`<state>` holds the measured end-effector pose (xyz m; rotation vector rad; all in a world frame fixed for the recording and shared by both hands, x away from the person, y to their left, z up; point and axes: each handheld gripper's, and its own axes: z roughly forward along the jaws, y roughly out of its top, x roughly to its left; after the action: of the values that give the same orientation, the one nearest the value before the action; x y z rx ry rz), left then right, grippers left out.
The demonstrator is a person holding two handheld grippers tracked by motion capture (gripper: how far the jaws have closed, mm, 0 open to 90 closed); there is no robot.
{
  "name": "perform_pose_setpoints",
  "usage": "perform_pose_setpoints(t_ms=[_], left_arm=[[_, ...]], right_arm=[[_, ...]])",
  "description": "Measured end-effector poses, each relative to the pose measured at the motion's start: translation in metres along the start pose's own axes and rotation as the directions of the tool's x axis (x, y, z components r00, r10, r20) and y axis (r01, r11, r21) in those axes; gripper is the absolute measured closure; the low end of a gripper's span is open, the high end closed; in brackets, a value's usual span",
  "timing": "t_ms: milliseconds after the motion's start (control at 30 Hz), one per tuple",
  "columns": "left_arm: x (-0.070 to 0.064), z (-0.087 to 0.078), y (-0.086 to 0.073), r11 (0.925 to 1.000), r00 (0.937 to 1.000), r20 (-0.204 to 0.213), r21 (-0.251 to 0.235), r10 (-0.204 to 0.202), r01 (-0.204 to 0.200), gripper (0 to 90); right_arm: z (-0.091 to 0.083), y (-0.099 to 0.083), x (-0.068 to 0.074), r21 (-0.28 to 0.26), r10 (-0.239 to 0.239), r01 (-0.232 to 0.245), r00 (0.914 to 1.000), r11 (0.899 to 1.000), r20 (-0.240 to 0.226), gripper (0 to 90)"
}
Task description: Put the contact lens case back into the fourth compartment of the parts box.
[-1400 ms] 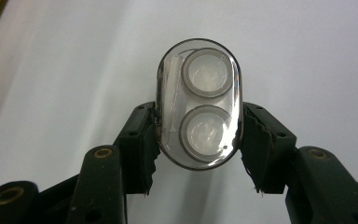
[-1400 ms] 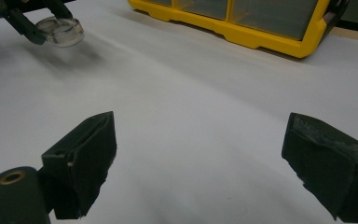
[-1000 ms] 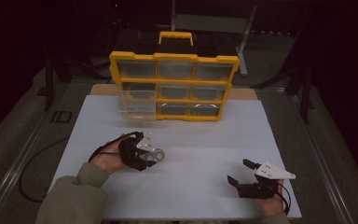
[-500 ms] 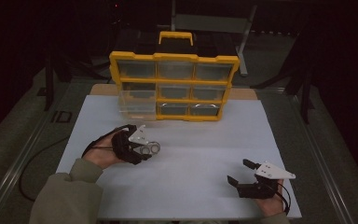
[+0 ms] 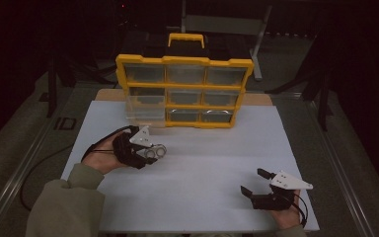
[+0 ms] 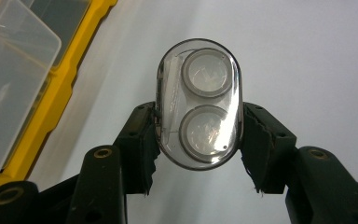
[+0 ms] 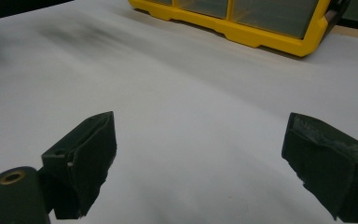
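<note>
Clamping the clear oval plastic case (image 6: 198,103) across its short sides, long axis running straight ahead, the left hand-held gripper (image 5: 148,150) hovers near the yellow compartment organiser (image 5: 184,91); the right hand-held gripper (image 5: 257,181) gapes empty.

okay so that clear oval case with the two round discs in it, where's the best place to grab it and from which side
Grip the clear oval case across its narrow width, on the two long straight sides near the lower disc, coming in from one rounded end along its length. The flat sides give the pads parallel faces; the rounded ends would probably slip. The left gripper already holds it this way, while the right gripper sits open on the white table.
</note>
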<state>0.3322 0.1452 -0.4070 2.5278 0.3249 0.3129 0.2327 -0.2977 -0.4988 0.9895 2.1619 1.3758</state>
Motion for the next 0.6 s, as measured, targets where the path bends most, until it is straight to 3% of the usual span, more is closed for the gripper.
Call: perform_pose_setpoints(t_ms=[600], left_arm=[[0.011,-0.026,0.011,0.9999,0.9989,-0.046,-0.012,0.011,-0.011,49.8]], right_arm=[[0.000,0.000,-0.001,-0.001,0.000,0.000,1.0000,1.000,0.000,9.6]])
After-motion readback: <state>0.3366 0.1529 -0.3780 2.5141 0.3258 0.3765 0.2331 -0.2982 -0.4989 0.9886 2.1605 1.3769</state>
